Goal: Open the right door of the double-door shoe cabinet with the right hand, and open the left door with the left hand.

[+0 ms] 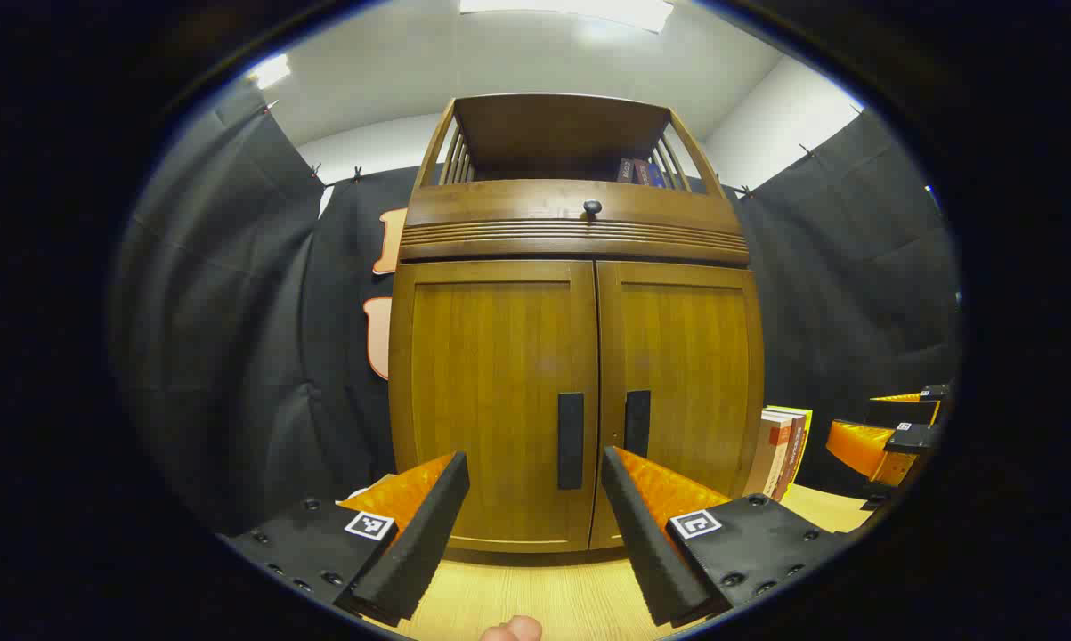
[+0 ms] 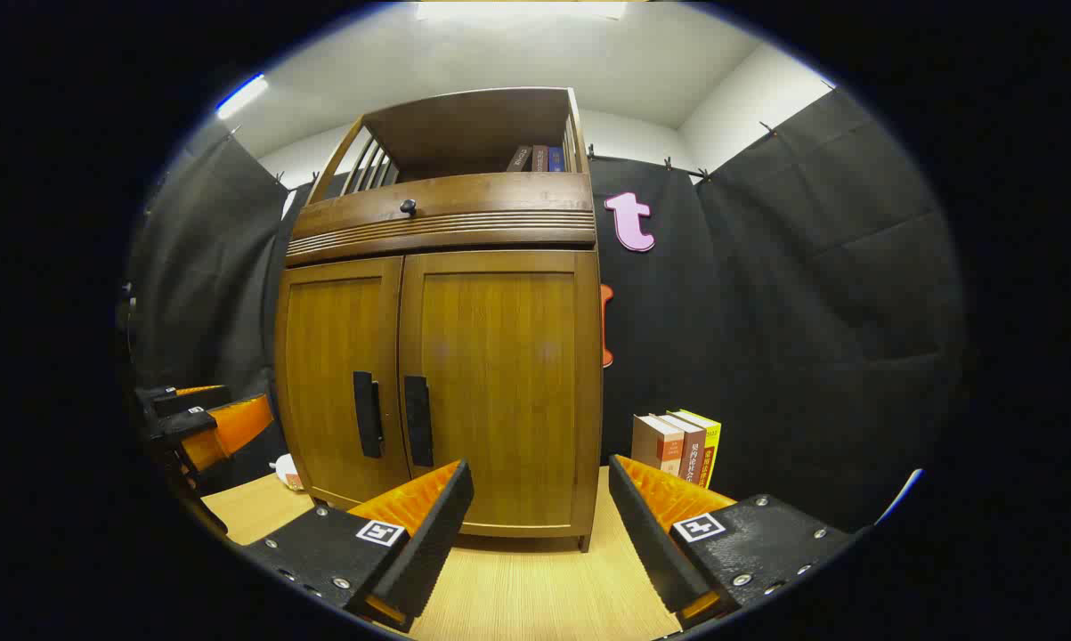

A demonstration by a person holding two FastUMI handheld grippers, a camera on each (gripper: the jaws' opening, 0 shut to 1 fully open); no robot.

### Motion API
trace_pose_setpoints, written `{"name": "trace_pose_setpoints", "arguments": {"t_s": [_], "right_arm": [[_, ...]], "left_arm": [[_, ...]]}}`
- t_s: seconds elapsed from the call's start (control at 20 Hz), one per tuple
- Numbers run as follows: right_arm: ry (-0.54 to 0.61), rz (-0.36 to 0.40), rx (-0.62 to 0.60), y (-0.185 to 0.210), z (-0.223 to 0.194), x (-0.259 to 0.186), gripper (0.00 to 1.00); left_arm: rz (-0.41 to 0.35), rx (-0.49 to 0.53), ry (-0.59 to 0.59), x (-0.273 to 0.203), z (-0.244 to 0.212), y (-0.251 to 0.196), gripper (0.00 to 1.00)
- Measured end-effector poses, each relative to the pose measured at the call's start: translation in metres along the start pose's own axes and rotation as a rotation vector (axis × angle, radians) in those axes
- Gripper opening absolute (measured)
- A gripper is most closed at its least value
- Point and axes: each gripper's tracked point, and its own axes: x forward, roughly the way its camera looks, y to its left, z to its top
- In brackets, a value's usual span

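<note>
Shoe cabinet (image 1: 571, 356) standing upright on the table (image 1: 535, 596), toward its far edge, with both doors closed; neither step of the task appears begun, and the moment reads as the approach. The right door (image 2: 499, 383) and left door (image 1: 490, 401) meet at a centre seam, each carrying a dark vertical handle beside it: right handle (image 2: 417, 420), left handle (image 1: 571, 441). The right gripper (image 2: 535, 507) hovers short of the cabinet front, its fingers spread wide with nothing between them, aimed at the outer half of the right door, not at the handle. The left gripper (image 1: 535, 499) likewise stands off from the front, fingers wide and empty, the left handle lying nearly on its axis. By the task's order the right door comes first; the next move probably calls for shifting the right gripper toward the seam, advancing until the fingers straddle the right handle, closing on it, and pulling along the door's arc about its outer hinge, with the left gripper kept clear of the swing. Containers: the cabinet's lower compartment is hidden behind the doors; the open upper shelf (image 2: 464, 133) holds a few upright books (image 2: 535, 158) at its right end. More books (image 2: 677, 445) stand on the table just beside the cabinet's right side. A knob (image 1: 592, 207) sits on the panel above the doors.
</note>
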Motion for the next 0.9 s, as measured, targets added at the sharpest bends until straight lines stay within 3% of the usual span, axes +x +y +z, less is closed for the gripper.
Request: {"name": "trace_pose_setpoints", "arguments": {"t_s": [0.35, 0.4, 0.45, 0.8, 0.85, 0.9], "right_arm": [[-0.015, -0.007, -0.014, 0.000, 0.005, -0.001, 0.97], [-0.013, -0.009, -0.016, 0.001, 0.005, -0.001, 0.94], [-0.013, -0.014, -0.020, 0.000, 0.004, 0.000, 0.97], [-0.011, 0.002, -0.020, 0.008, 0.006, 0.002, 0.97], [-0.013, 0.005, -0.022, 0.009, 0.007, 0.003, 0.94], [-0.016, 0.008, -0.023, 0.011, 0.009, 0.004, 0.97]], "left_arm": [[0.012, -0.005, -0.010, 0.001, 0.001, 0.005, 0.94], [0.012, -0.008, -0.012, 0.001, 0.001, 0.006, 0.96], [0.013, -0.007, -0.013, 0.001, 0.001, 0.007, 0.97], [0.026, 0.008, -0.021, 0.001, 0.003, 0.014, 0.94], [0.027, 0.007, -0.021, 0.001, 0.003, 0.015, 0.94], [0.027, 0.006, -0.021, 0.001, 0.003, 0.015, 0.94]]}}
